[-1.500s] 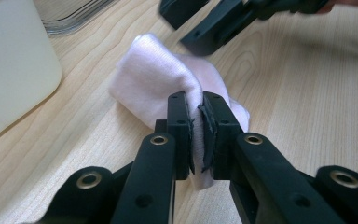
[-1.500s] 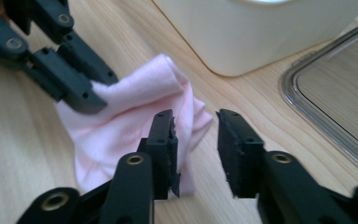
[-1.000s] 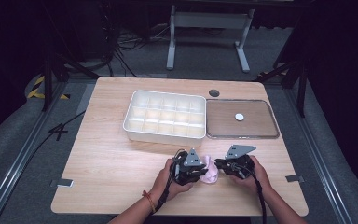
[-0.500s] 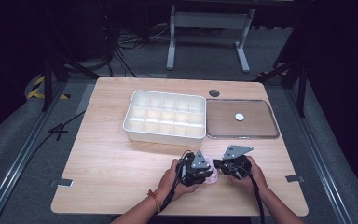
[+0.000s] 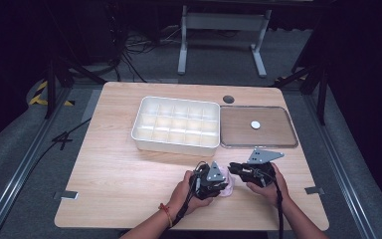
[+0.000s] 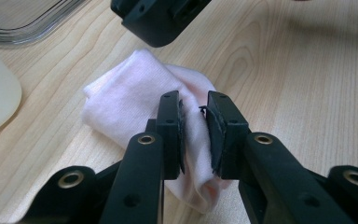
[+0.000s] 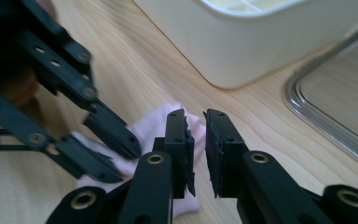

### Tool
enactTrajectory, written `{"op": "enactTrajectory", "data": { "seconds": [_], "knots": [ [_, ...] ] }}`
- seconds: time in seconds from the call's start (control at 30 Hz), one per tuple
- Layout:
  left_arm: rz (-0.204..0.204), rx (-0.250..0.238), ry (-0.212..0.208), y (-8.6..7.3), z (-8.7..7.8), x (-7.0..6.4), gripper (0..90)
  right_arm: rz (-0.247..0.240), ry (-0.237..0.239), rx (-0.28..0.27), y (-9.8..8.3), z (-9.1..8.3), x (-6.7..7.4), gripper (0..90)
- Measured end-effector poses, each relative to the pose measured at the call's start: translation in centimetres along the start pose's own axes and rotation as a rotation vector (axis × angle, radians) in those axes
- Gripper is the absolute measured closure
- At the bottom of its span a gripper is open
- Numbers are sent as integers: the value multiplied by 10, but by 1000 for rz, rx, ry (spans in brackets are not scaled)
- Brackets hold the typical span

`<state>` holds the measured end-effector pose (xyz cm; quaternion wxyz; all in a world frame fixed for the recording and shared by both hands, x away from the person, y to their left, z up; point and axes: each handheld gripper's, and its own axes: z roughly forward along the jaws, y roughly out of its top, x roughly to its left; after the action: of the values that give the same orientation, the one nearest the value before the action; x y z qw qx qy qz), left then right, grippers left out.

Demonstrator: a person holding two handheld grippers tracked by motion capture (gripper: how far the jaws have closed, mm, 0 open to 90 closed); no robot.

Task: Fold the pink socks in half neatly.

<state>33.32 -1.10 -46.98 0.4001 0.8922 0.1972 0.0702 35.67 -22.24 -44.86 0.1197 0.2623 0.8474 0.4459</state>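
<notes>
the left gripper is pinching a fold of the pink cloth lying on the table between both grippers. the right gripper is hovering just beside it, its jaws narrow after opening slightly, seemingly gripping nothing.

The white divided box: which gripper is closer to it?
Left, narrowly. The left gripper sits on the pink cloth below the white divided box; the right gripper sits further right.

Pale pink folded cloth, lying flat on table
</notes>
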Motion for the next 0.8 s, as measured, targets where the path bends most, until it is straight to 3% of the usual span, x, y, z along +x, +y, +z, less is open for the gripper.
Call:
{"op": "enactTrajectory", "data": {
  "seconds": [0.17, 0.3, 0.47, 0.5, 0.53, 0.57, 0.67, 0.8],
  "knots": [
    [-6, 3, 2, 0, 0, -1, 765, -9, 19, 6, 2, 6, 4, 751],
    [-12, -9, 0, 0, 0, -2, 763, -15, 18, 45, 0, 14, 3, 775],
    [27, 0, -20, 2, -7, 0, 687, -11, 16, 85, -5, 21, -1, 801],
    [31, -30, -38, 4, -18, 3, 675, -4, 18, 91, -6, 21, -2, 808],
    [31, -30, -38, 4, -18, 3, 668, -4, 18, 91, -6, 21, -2, 808],
    [23, -60, -59, 4, -28, 6, 668, -6, 17, 94, -6, 20, -2, 811],
    [1, -91, -54, 5, -43, 15, 684, -15, 15, 94, -9, 20, -1, 818],
    [-14, -69, -45, -4, -37, 20, 723, -45, 10, 101, -9, 18, 2, 823]
  ]
}}
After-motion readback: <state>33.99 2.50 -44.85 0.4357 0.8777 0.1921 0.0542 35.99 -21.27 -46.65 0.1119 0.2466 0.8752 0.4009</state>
